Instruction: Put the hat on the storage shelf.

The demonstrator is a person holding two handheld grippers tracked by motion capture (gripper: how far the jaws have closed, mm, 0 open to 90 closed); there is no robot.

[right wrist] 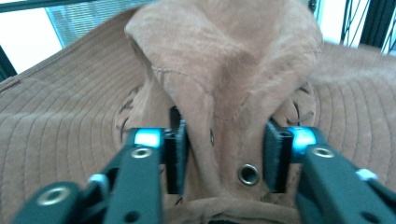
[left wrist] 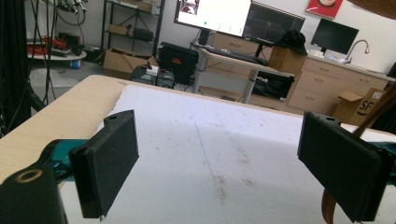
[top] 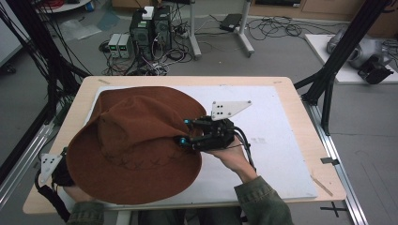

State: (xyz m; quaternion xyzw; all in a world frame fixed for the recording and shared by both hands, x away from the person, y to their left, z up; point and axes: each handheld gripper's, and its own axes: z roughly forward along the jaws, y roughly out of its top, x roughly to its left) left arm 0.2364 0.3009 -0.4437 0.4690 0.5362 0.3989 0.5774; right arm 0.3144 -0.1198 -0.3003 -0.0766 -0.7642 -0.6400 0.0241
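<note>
Workshop setting: a pale wooden table [top: 300, 122] topped with a white foam sheet [top: 277, 140], with cabled floor, computer towers [top: 150, 28] and desks with a monitor [left wrist: 212, 14] beyond.

Nearest the person, the left gripper [top: 54, 171] sits at the table's near left corner, under the overhanging brim of a brown suede wide-brimmed hat [top: 131, 140]. In its own view the two black jaws stand wide apart with nothing between them but bare foam; it is released.

Farther in, the right gripper [top: 187, 133], carrying a grey three-cornered plate [top: 227, 109], reaches the hat from the right. Its view shows the jaws set on either side of the pinched crown [right wrist: 224, 93], pads against the suede just above a metal eyelet [right wrist: 248, 174]; it is closed on the crown.

The hat lies on the left half of the sheet, its brim spread and one edge passing the near table edge.

Handling, as judged: the suede looks light, soft and easily creased. The brim will likely flop if lifted by one point. The crown's pinch or the stitched brim edge offers the firmest hold; a second grip on the brim would steady it.
</note>
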